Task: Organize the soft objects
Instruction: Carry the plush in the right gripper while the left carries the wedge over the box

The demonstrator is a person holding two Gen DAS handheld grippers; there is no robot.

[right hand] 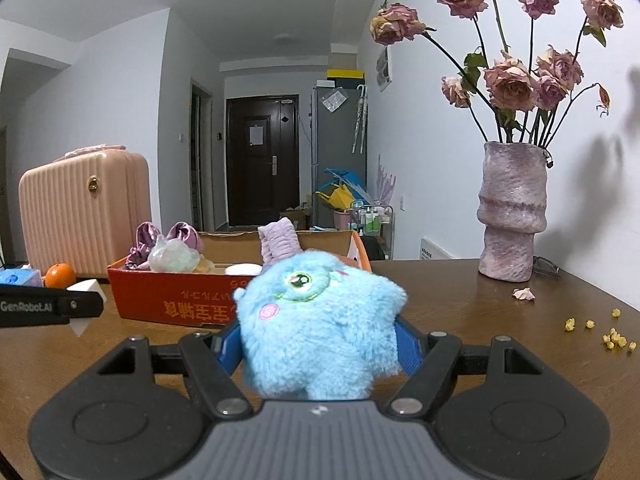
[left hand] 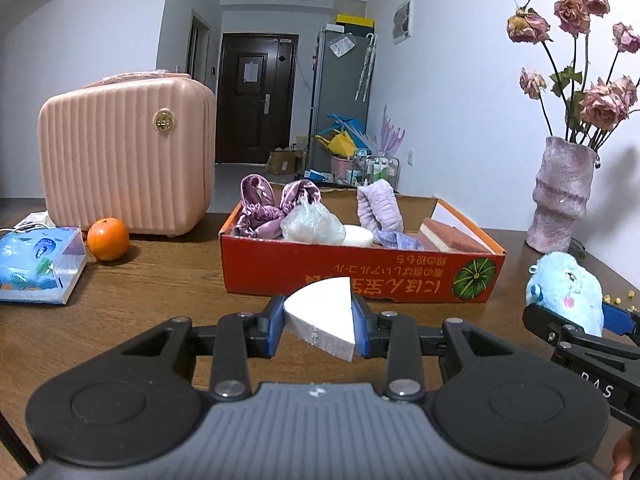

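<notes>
Left hand-held gripper (left hand: pixel 319 326) clamps a white wedge-shaped sponge (left hand: pixel 322 322) between its blue pads, holding it above the wooden worktop (left hand: pixel 160 292) just in front of a red cardboard box (left hand: pixel 360 276). Right hand-held gripper (right hand: pixel 320 344) is closed on a fluffy blue plush toy (right hand: pixel 320 320), its jaws spread fairly wide around the soft body, the toy's face turned up toward the camera; seen from the left wrist, the toy sits off to the right, beside the box's near right corner.

Inside the open box lie purple satin scrunchies (left hand: pixel 276 204), a clear plastic bag (left hand: pixel 312 224), a white round pad (left hand: pixel 358 236), a lilac ribbed cloth (left hand: pixel 380 208) and a reddish block (left hand: pixel 448 236) at the right end.

Left of the box stand an orange (left hand: pixel 108 239), a blue tissue pack (left hand: pixel 38 264) and a pink ribbed suitcase (left hand: pixel 128 160). On the right, against the wall, a mauve vase (right hand: pixel 512 212) holds dried roses (right hand: pixel 516 80); a fallen petal (right hand: pixel 524 294) and yellow crumbs (right hand: pixel 612 338) dot the worktop near it.
</notes>
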